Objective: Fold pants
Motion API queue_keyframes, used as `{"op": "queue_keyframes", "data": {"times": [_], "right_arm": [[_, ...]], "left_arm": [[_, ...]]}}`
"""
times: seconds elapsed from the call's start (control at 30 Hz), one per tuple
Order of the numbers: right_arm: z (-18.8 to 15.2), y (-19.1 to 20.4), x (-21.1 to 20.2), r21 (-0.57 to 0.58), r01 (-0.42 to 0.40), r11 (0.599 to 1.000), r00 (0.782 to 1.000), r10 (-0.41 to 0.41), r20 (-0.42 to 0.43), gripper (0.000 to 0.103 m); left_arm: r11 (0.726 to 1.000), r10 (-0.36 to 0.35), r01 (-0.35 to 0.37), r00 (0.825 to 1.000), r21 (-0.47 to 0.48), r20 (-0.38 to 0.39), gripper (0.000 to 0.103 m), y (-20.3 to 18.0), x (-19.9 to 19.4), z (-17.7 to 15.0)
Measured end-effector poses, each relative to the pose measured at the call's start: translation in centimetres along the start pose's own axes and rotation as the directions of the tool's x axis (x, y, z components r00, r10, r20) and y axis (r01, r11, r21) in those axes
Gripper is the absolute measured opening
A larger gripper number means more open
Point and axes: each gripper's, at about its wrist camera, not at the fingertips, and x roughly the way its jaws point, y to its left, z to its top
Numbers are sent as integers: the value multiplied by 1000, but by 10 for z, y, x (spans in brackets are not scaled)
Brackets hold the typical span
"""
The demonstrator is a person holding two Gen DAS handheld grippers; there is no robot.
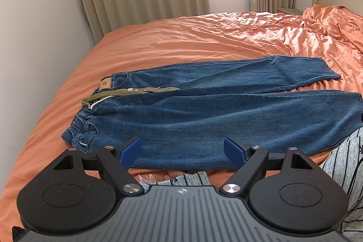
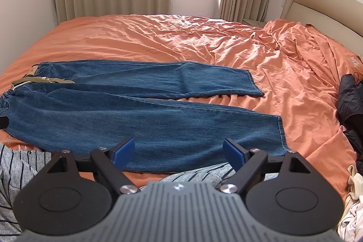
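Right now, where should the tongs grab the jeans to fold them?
Grip the near leg of the jeans along its near edge, left tongs by the waistband, right tongs by the hem, coming from your side. They lie flat, legs apart.

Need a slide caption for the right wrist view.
Open right tongs hover over blue jeans spread flat on an orange bedsheet.

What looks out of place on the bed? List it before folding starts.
The jeans lie flat, but their khaki belt is still threaded and trails loose across the waistband with a white cord. The orange sheet is bunched toward the headboard. A dark garment is heaped at the bed's right edge.
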Motion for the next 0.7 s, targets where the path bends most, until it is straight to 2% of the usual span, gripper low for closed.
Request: {"op": "queue_keyframes", "data": {"times": [0.27,0.4,0.47,0.53,0.57,0.6,0.67,0.7], "right_arm": [[2,-10,1,-8,-8,1000,1000,8,9,81],[8,-25,-4,-32,-57,998,995,59,85,81],[12,-35,-4,-66,-78,995,987,86,133,81],[16,-45,-1,-107,-76,991,983,92,160,81],[19,-51,2,-121,-68,990,983,87,162,80],[22,-56,6,-126,-58,990,984,78,158,78],[27,-68,14,-124,-44,991,987,63,148,67],[31,-76,18,-122,-43,992,989,59,134,57]], "left_arm": [[1000,-7,7,1000,4,0,96,6,2,1],[998,-35,33,999,55,31,88,22,3,6],[996,-24,20,998,91,53,82,37,3,9],[989,-11,0,997,147,71,73,53,5,10],[984,-5,-7,997,176,71,65,60,8,11],[978,-5,-9,998,208,69,60,68,11,11],[965,-12,-5,998,263,64,59,84,17,10],[956,-16,-3,998,292,64,56,91,19,9]]}}
